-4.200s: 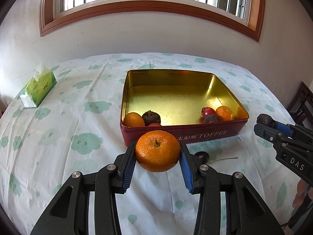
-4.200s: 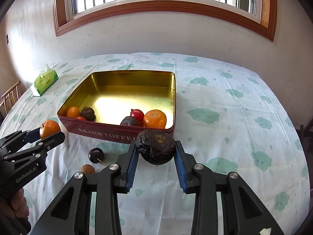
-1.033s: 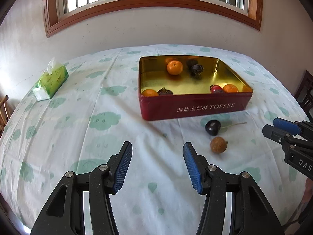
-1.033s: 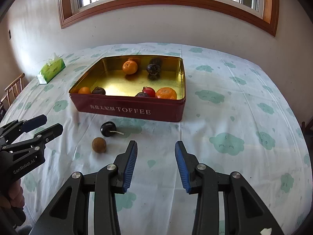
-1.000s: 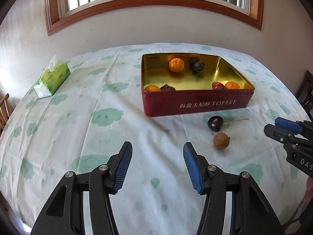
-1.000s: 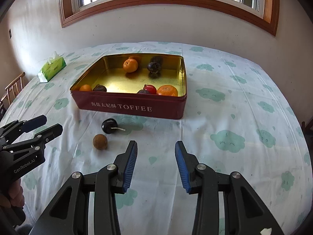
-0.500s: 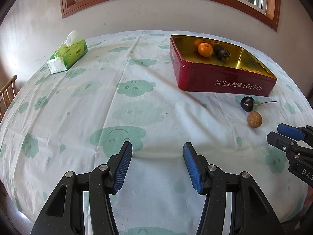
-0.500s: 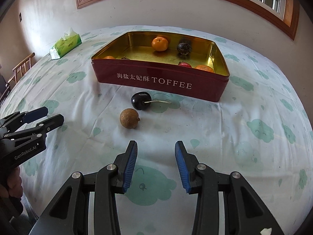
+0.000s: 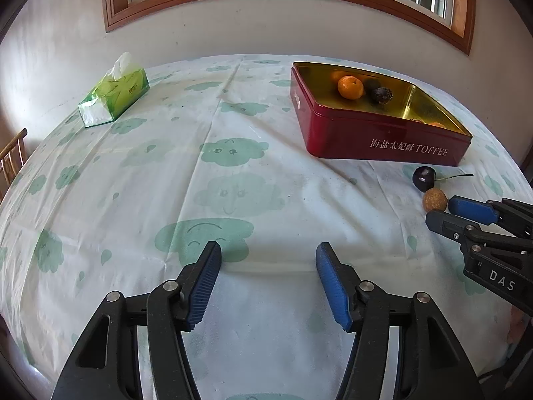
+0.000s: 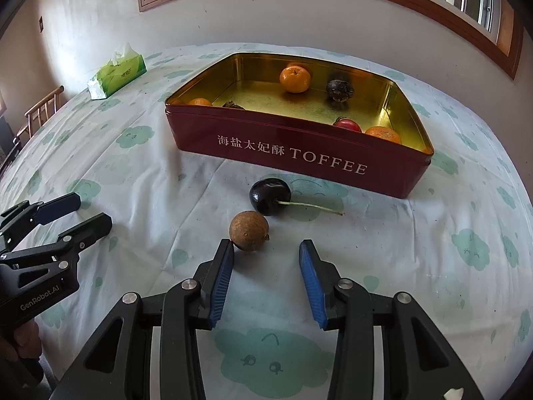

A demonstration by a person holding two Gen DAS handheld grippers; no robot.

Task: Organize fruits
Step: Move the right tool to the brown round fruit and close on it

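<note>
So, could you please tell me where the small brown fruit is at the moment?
In the right wrist view the small brown fruit lies on the tablecloth just ahead of the open right claw, beside the dark cherry and in front of the red toffee tin.

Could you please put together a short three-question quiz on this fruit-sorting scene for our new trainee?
1. True or false: the right gripper is clamped on the small brown fruit.
2. Which fruits lie on the tablecloth outside the red toffee tin? A) two oranges B) a dark cherry and the small brown fruit C) a tomato and an orange
3. Fill in: the green tissue box stands on the ___ side of the tin in the left wrist view.

Key
1. False: its jaws stand open, with the fruit just ahead of the tips.
2. B
3. left
</note>
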